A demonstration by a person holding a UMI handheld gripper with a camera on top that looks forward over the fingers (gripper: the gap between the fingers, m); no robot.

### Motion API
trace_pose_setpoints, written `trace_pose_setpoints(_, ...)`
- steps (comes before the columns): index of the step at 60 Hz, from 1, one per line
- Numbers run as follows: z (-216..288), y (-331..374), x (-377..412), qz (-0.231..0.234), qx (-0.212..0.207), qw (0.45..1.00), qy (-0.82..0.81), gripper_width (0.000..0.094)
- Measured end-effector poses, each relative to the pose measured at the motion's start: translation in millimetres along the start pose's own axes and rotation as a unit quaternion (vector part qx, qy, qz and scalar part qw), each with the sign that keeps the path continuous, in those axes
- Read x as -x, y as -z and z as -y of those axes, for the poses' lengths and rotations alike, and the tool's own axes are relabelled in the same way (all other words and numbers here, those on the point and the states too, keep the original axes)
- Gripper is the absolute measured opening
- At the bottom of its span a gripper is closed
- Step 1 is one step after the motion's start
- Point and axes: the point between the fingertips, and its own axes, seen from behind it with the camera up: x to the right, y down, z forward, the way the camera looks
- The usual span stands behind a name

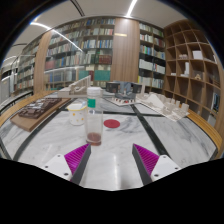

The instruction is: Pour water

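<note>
- Your gripper [112, 160] is wide open and has hold of nothing; the two magenta pads [76, 155] sit well apart with bare tabletop between them.
- Take the clear bottle [94, 117] as your landmark: it stands upright on the marble-patterned table [120, 150], just ahead of your fingers and a little toward the left one, not between them.
- The bottle has a white cap and a darker, reddish band in its lower part; a label may be there, but no writing on it can be read.
- Just behind the bottle and to its left sits a pale cup [77, 112], close to it; whether they touch you cannot tell.
- To the right of the bottle, near it, a small red disc [112, 123] lies flat on the table.
- Further left of the bottle, a dark tray [40, 107] rests near the table's edge.
- Far beyond the bottle, bookshelves [100, 45] fill the wall; the spines carry no legible titles.
- Right of the bottle and further back, white objects [160, 103] are grouped on the table, too small to identify.
</note>
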Motion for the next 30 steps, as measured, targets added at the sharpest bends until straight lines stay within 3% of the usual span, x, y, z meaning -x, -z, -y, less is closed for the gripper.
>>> trace_pose_setpoints(19, 43.1, -113.3, 59.3, 0.003, -0.028, 1.0, 0.013, 0.0833)
trace_pose_setpoints(23, 46.1, -130.9, 63.2, 0.003, -0.033, 0.999, 0.012, 0.0754)
trace_pose_setpoints(28, 52.0, -142.2, 65.3, 0.0, -0.048, 0.999, 0.012, 0.0556)
trace_pose_setpoints(30, 54.0, -143.9, 67.5, 0.0, -0.054, 0.998, 0.01, 0.0539)
